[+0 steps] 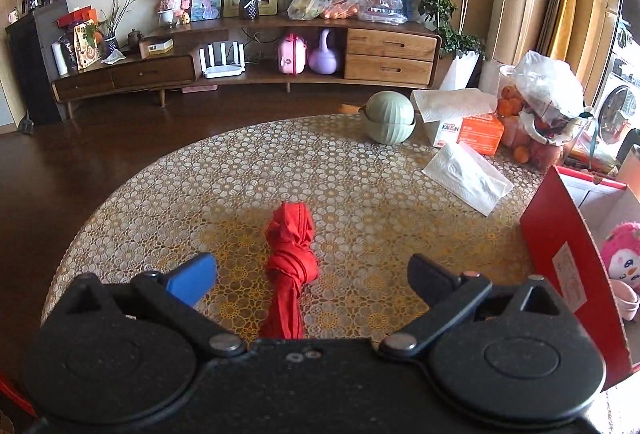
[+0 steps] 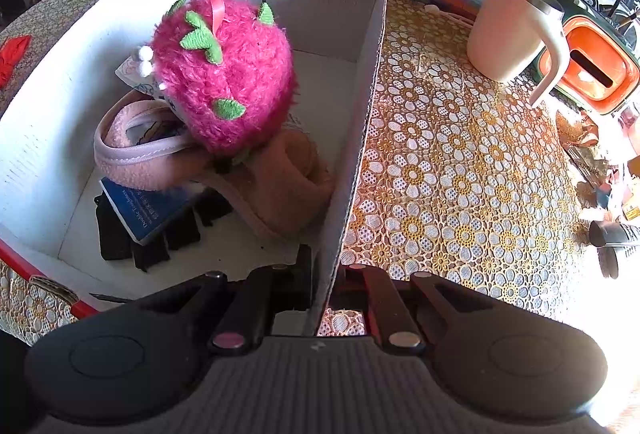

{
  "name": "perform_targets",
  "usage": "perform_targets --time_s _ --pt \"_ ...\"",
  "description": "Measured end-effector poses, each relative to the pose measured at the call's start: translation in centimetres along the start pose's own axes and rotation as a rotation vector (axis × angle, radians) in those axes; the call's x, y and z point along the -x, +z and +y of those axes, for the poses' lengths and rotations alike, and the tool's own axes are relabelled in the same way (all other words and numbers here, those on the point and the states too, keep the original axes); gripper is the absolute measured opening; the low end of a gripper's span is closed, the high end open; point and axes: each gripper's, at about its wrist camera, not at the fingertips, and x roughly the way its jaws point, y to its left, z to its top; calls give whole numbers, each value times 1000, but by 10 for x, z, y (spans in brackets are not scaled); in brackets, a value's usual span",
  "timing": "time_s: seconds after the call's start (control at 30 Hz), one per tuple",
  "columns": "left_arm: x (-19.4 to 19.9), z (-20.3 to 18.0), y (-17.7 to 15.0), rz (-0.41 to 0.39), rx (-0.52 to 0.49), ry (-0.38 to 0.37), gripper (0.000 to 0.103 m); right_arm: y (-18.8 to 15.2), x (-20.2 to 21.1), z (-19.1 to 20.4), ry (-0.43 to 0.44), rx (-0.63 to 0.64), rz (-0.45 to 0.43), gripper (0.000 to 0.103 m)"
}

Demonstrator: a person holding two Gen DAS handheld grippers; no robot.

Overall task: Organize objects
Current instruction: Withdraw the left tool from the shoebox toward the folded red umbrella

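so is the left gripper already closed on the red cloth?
No: the left gripper is wide open, its fingers either side of the knotted red cloth lying on the table, not pressing it.

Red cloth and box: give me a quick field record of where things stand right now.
red cloth: knotted, lying on the table, between the open jaws, untouched
left gripper: open wide
right gripper: shut on the box wall
box: red outside, white inside, open top
box contents: pink plush toy, pink slippers, blue booklet
beside box: white mug
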Motion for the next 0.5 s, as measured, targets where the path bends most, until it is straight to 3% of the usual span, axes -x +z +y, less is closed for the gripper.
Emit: perform_targets --time_s 0.5 --pt "-65 -1 -10 83 -43 23 102 1 -4 0 -6 1 14 7"
